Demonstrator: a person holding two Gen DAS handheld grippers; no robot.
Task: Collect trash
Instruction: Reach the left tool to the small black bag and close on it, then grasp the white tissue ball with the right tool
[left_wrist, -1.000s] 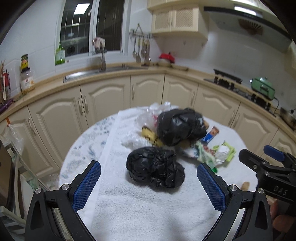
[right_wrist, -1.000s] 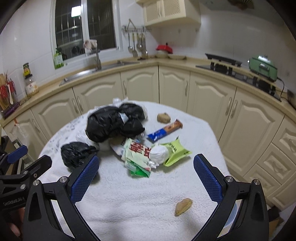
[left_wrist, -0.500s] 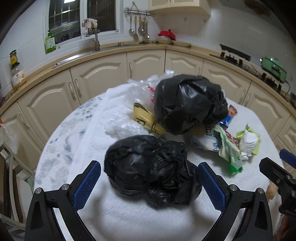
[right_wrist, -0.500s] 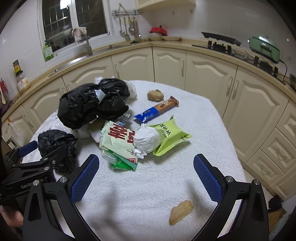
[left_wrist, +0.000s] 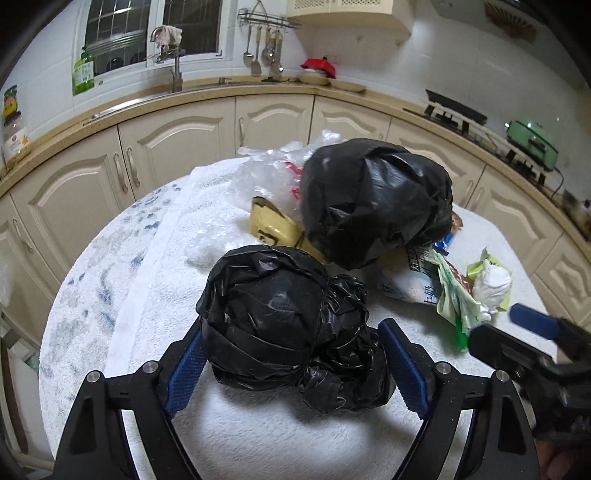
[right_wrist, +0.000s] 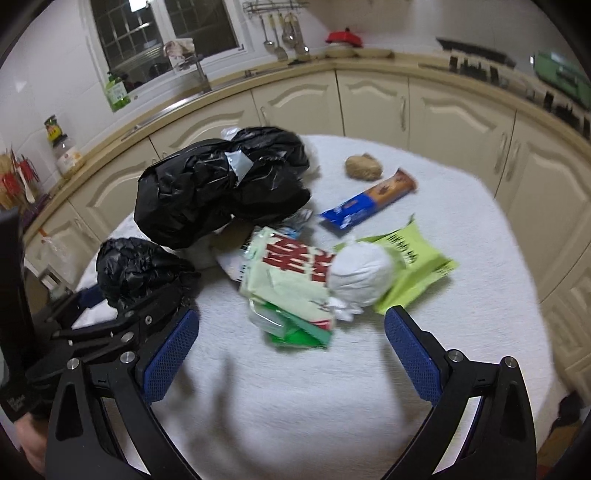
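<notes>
While a larger crumpled black plastic bag (left_wrist: 373, 199), a yellow wrapper (left_wrist: 275, 229), clear plastic film (left_wrist: 266, 177) and green and white snack packets (right_wrist: 291, 284) crowd the white towel-covered round table (left_wrist: 258, 435) behind it, the small knotted black plastic trash bag (left_wrist: 288, 325) lies between the blue pads of the left gripper (left_wrist: 291, 365). Its jaws are closing around the bag, the pads at or just beside its sides, the gripper angled down. The right gripper (right_wrist: 291, 354) hovers wide open and empty, tilted down just short of the snack packets.

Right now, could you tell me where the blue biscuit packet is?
In the right wrist view, the blue biscuit packet lies right of the large black bag, just below the brown lump.
</notes>
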